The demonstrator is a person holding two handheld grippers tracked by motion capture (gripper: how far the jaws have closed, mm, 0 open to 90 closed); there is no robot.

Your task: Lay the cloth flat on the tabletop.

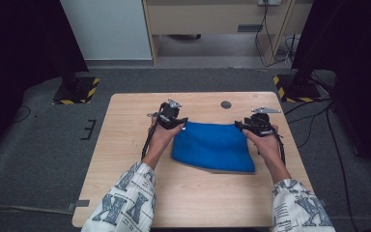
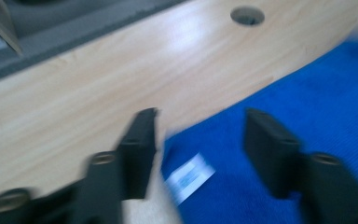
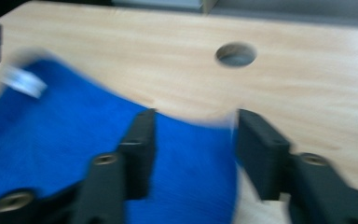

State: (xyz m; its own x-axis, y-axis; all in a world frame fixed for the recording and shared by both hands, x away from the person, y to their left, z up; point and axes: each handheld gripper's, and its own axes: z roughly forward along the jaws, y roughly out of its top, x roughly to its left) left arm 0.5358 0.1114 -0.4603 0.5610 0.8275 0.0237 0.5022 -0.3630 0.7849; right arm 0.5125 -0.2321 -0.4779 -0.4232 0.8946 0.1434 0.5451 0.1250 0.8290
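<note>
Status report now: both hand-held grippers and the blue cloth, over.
Left hand-held gripper open, right hand-held gripper open, each over a far corner. Folded blue terry cloth flat on wooden table. Nothing in the way.

White sleeves [image 1: 125, 203] printed with grey-blue letters; each black hand-held gripper [image 1: 170, 117] carries a grey triangular plate.

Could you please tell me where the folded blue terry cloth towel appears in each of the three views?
High view: the folded blue terry cloth towel lies mid-table, between both grippers.
Left gripper view: it fills the lower right, white label between the jaws.
Right gripper view: it fills the lower left.
Shared landmark: the round hole in the wooden tabletop.
</note>
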